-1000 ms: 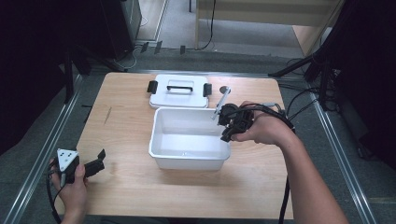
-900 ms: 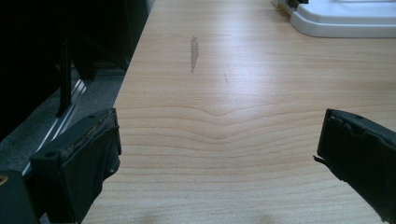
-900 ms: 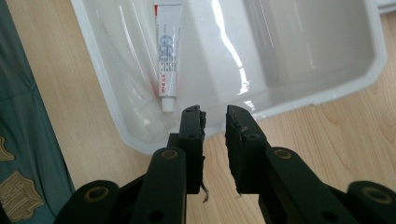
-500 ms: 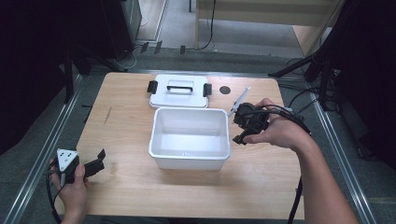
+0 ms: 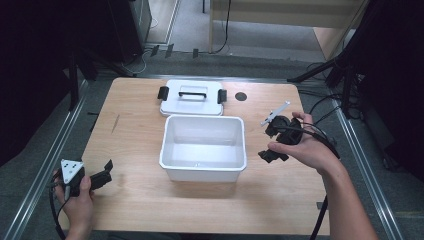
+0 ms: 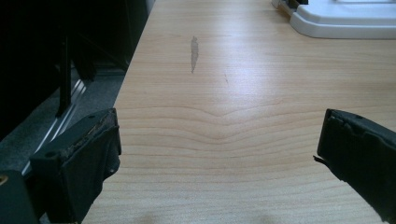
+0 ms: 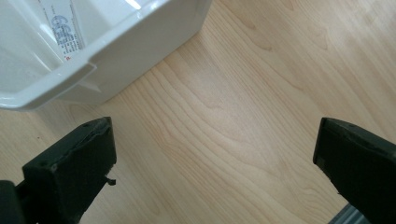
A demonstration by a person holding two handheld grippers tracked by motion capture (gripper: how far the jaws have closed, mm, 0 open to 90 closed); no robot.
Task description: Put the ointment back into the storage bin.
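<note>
A white open bin (image 5: 165, 150) stands empty in the middle of the wooden table (image 5: 135, 130). Its white lid (image 5: 192, 98), with black clips and a handle, lies flat just behind it. My right gripper (image 5: 269, 142) hovers to the right of the bin, apart from its wall, open and holding nothing. The right gripper view looks down between the spread jaws of that gripper (image 7: 215, 168) at bare wood, with a corner of the bin (image 7: 70, 42) at upper left. My left gripper (image 5: 104, 172) rests open near the table's front left corner. In the left gripper view that gripper (image 6: 217, 158) points toward the lid (image 6: 345, 21).
A small black round hole (image 5: 241, 96) sits in the tabletop behind the right hand. The table's left edge (image 6: 123, 88) drops to a grey floor with metal rails. Cables trail from both grippers. Dark stands and equipment surround the table.
My right gripper has moved from over the bin's back right corner out to the right and nearer the front, and now sits beside the bin. The left gripper has stayed put.
</note>
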